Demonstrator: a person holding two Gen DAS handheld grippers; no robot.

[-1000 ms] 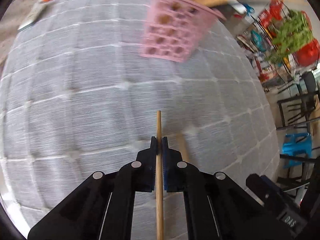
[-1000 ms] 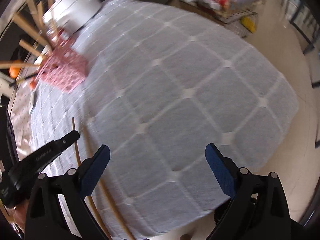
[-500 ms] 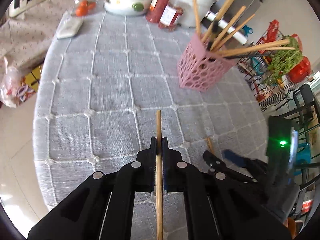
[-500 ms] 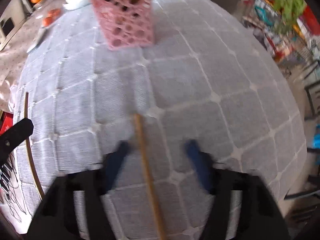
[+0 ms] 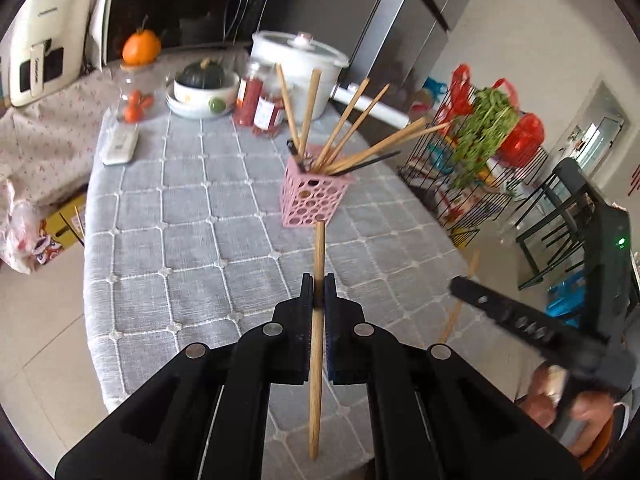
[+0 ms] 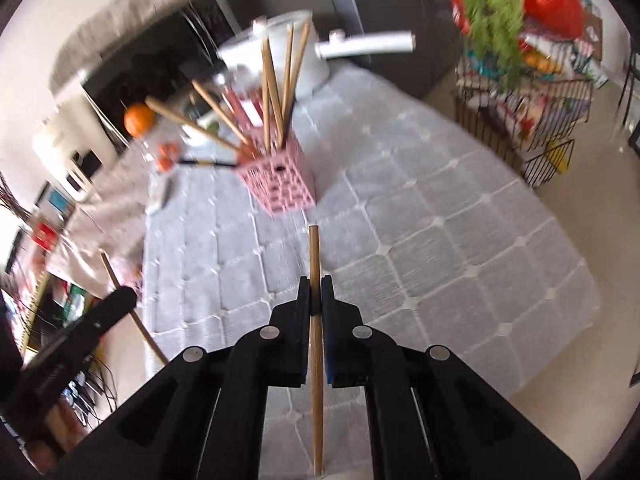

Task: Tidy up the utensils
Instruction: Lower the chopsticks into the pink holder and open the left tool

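Observation:
A pink perforated holder (image 5: 313, 196) (image 6: 280, 186) stands mid-table with several wooden chopsticks (image 5: 344, 124) leaning out of it. My left gripper (image 5: 319, 294) is shut on a wooden chopstick (image 5: 318, 264), held above the grey tablecloth (image 5: 180, 240) and pointing toward the holder. My right gripper (image 6: 315, 294) is shut on a second wooden chopstick (image 6: 314, 256), also lifted off the cloth short of the holder. In the left wrist view the right gripper (image 5: 460, 286) shows at the right with its chopstick (image 5: 460, 300). The left gripper's tip (image 6: 120, 300) appears at the left of the right wrist view.
At the table's far end stand a white pot (image 5: 298, 64), red jars (image 5: 258, 106), a bowl with a squash (image 5: 202, 84), an orange (image 5: 141, 48) and a remote (image 5: 120, 145). A wire rack with greens (image 5: 480, 152) stands right of the table. A hand (image 5: 560, 404) holds the right gripper.
My right gripper closed on a chopstick lying on the cloth and lifted it. Both grippers rose from the table, bringing the holder and the far end into view.

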